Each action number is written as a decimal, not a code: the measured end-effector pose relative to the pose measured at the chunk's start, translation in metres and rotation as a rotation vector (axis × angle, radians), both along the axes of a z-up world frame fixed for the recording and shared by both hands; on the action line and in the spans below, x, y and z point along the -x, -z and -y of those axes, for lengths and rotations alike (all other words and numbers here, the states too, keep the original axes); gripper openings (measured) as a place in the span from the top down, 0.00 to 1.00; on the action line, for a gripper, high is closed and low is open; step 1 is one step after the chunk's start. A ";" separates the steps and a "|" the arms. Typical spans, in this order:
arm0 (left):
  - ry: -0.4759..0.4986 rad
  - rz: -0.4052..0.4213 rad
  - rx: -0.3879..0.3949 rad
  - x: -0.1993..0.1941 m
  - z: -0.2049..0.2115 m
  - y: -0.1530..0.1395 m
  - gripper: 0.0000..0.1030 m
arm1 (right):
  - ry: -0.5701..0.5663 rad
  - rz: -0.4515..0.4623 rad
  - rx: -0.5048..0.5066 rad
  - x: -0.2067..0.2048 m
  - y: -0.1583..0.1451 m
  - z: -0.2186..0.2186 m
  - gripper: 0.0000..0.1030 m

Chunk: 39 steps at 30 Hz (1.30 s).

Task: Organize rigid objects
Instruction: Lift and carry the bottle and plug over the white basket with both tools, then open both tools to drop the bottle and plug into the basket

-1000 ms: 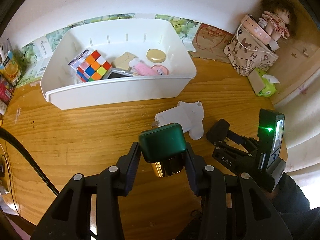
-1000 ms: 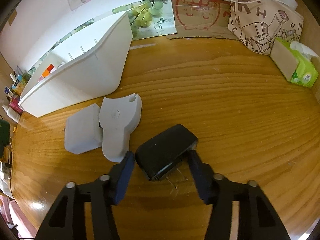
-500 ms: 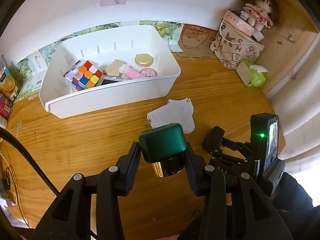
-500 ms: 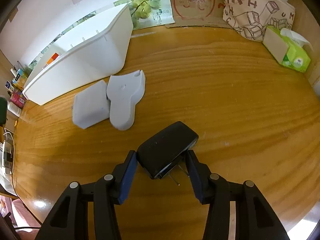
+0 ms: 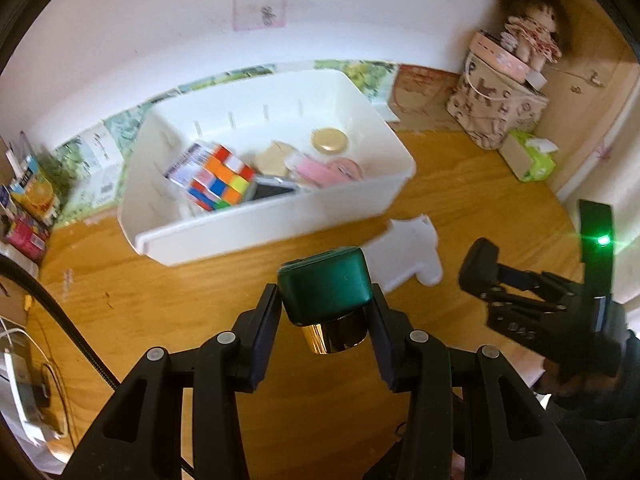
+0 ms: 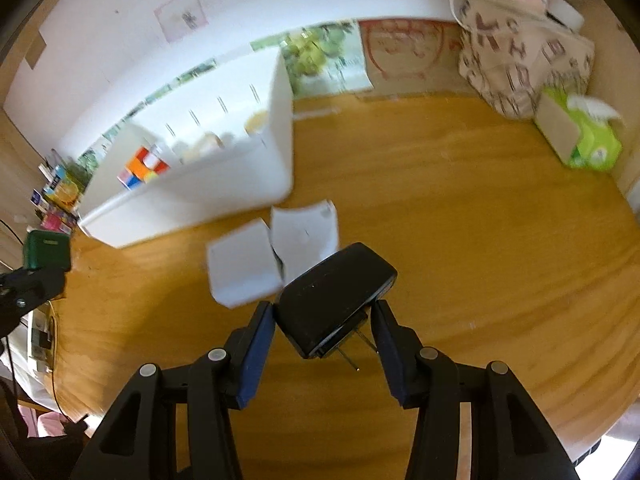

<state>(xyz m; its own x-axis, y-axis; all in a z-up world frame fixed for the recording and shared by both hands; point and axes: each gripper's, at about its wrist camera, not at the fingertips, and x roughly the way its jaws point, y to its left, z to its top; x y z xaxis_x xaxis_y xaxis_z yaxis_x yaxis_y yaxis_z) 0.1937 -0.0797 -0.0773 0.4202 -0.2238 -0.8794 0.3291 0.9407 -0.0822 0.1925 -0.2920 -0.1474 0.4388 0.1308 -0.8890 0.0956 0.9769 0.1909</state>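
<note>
Left gripper pinches a green box with a gold cylinder under it – both fingers pressed on its sides, held above the wooden table, near side of the white bin. Right gripper clamps a black plug adapter, tilted, two metal prongs pointing down toward the near edge; it hangs over the table.

White bin sits at the far left of the table, against the wall. Inside it: a colour cube at the left, a dark phone-like slab just beside it, a tan piece, a pink item, a gold round lid toward the far right corner.

On the table just right of and near the bin – two white flat pieces lying side by side, edges touching, partly behind the black adapter in the right wrist view.

Far right: a patterned bag with a doll on top, and a green tissue pack just beside it. Far left edge: a juice carton and other small packs, blurred.
</note>
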 end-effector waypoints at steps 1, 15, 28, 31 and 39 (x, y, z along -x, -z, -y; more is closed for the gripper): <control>-0.002 0.010 -0.004 -0.004 -0.002 -0.002 0.55 | -0.006 0.007 -0.003 -0.004 -0.004 -0.002 0.51; -0.044 0.133 -0.090 -0.067 -0.030 -0.021 0.55 | -0.122 0.142 -0.025 -0.073 -0.048 -0.038 0.51; -0.107 0.100 -0.105 -0.125 -0.041 0.006 0.55 | -0.237 0.262 -0.065 -0.122 -0.043 -0.069 0.51; -0.135 0.083 -0.125 -0.133 -0.042 0.018 0.55 | -0.265 0.279 -0.070 -0.131 -0.036 -0.077 0.51; -0.216 0.051 -0.192 -0.147 -0.047 0.040 0.54 | -0.322 0.259 -0.100 -0.143 -0.017 -0.096 0.51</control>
